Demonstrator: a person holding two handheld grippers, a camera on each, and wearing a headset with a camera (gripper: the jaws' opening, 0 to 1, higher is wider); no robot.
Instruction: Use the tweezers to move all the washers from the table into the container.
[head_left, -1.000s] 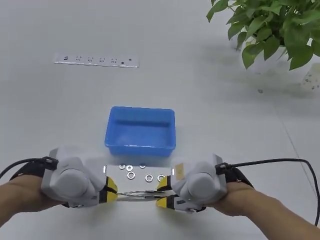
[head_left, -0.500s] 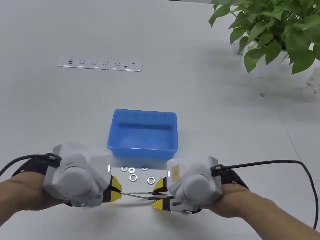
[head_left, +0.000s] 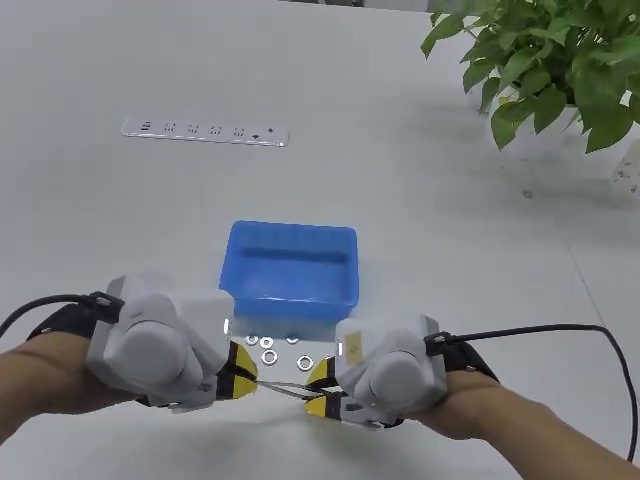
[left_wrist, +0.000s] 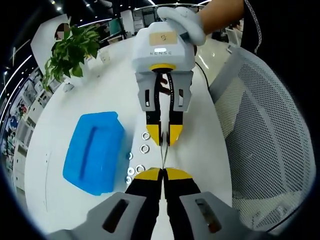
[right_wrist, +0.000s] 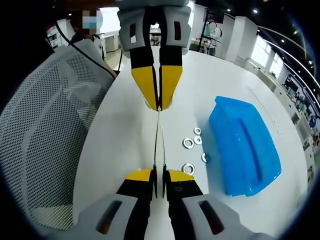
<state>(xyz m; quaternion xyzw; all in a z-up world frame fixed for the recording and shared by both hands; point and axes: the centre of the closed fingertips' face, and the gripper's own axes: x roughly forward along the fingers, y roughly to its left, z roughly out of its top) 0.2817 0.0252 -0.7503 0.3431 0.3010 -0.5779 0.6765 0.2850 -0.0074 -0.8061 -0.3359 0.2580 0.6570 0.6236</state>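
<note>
A thin pair of metal tweezers (head_left: 285, 389) spans the gap between my two grippers, just above the table. My left gripper (head_left: 245, 368) is shut on one end of the tweezers (left_wrist: 163, 157). My right gripper (head_left: 320, 388) faces it and is shut on the other end of the tweezers (right_wrist: 159, 145). Several steel washers (head_left: 268, 356) lie loose on the white table just beyond the tweezers, seen too in the left gripper view (left_wrist: 144, 148) and the right gripper view (right_wrist: 188, 143). The blue container (head_left: 290, 265) stands right behind them and looks empty.
A white power strip (head_left: 205, 132) lies far back on the left. A potted green plant (head_left: 545, 60) stands at the back right. A black cable (head_left: 560, 330) trails from the right gripper. A mesh chair (left_wrist: 265, 125) sits at the table's near edge.
The two grippers have drawn closer together, so less of the tweezers shows between them, and the tweezers now slope down toward the right gripper. The washers and container have stayed put.
</note>
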